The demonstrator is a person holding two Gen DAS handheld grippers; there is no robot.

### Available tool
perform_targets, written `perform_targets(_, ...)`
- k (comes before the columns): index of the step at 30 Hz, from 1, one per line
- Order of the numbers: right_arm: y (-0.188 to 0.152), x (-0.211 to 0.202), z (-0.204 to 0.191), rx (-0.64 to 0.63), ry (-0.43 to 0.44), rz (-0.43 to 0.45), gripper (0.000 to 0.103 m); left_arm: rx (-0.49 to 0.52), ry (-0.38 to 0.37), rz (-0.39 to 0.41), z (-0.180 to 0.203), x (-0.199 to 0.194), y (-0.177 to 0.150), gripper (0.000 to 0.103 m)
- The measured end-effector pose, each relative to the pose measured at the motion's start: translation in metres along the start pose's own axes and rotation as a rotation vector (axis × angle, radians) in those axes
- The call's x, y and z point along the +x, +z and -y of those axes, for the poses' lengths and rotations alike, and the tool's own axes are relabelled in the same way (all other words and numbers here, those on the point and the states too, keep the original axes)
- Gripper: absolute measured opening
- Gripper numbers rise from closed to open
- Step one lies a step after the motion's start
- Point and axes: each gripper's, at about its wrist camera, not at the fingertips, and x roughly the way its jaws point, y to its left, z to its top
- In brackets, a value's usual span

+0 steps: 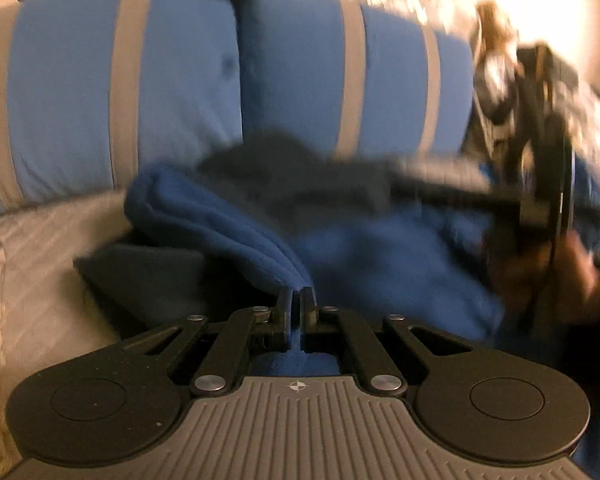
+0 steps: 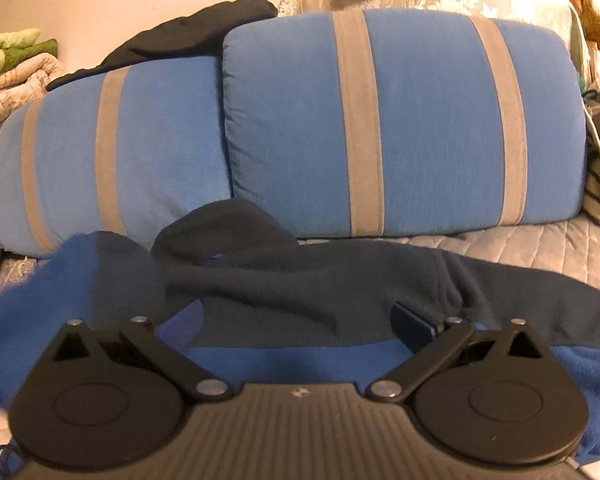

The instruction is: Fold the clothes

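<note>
One fleece garment (image 2: 284, 280), royal blue with a dark navy upper part, lies rumpled before two blue grey-striped cushions (image 2: 400, 120). The left gripper (image 1: 296, 298) pinches its blue edge; the right gripper (image 2: 296, 324) is spread wide over it.

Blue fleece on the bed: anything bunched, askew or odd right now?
Yes. The blue fleece lies rumpled, not flat, its dark hood humped against the striped pillows. The left gripper pinches one edge; the right gripper is open.
</note>
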Motion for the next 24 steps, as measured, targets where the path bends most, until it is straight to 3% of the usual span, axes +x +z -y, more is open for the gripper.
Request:
perform_targets(3, -0.001, 0.0, -0.001, -0.007, -0.001, -0.005, 0.103, 0.027, -0.021, -0.037, 0.001, 0.001, -0.01, 0.006)
perform_targets(5, -0.001, 0.0, -0.001, -0.005, 0.001, -0.011, 0.103, 0.0, -0.053, -0.015, -0.004, -0.001, -0.004, 0.008)
perform_targets(7, -0.002, 0.001, -0.001, -0.003, 0.003, -0.017, 0.103, -0.085, -0.134, 0.047, -0.017, -0.011, 0.001, 0.013)
perform_targets(8, -0.002, 0.001, -0.001, -0.002, 0.004, -0.02, 0.103, -0.147, -0.166, 0.089, -0.026, -0.015, 0.004, 0.023)
perform_targets(9, -0.002, 0.001, -0.001, -0.001, 0.005, -0.023, 0.103, -0.208, -0.187, 0.131, -0.035, -0.018, 0.008, 0.042)
perform_targets(11, -0.002, 0.001, -0.001, 0.003, 0.018, -0.026, 0.103, -0.318, -0.156, 0.207, -0.054, -0.019, 0.019, 0.064)
perform_targets(14, -0.002, -0.001, -0.004, -0.006, 0.048, -0.021, 0.103, -0.498, -0.109, 0.254, -0.088, -0.004, 0.034, 0.066)
perform_targets(19, -0.002, -0.002, -0.006, -0.017, 0.062, -0.015, 0.103, -0.827, -0.05, 0.204, -0.147, 0.039, 0.042, 0.065)
perform_targets(22, -0.001, -0.003, -0.004, 0.004, 0.092, -0.01, 0.103, -0.991, -0.089, 0.159, -0.174, 0.06, 0.036, 0.062)
perform_targets(24, 0.001, -0.004, -0.003, 0.01, 0.108, -0.005, 0.103, -1.045, -0.098, 0.125, -0.181, 0.073, 0.033, 0.055)
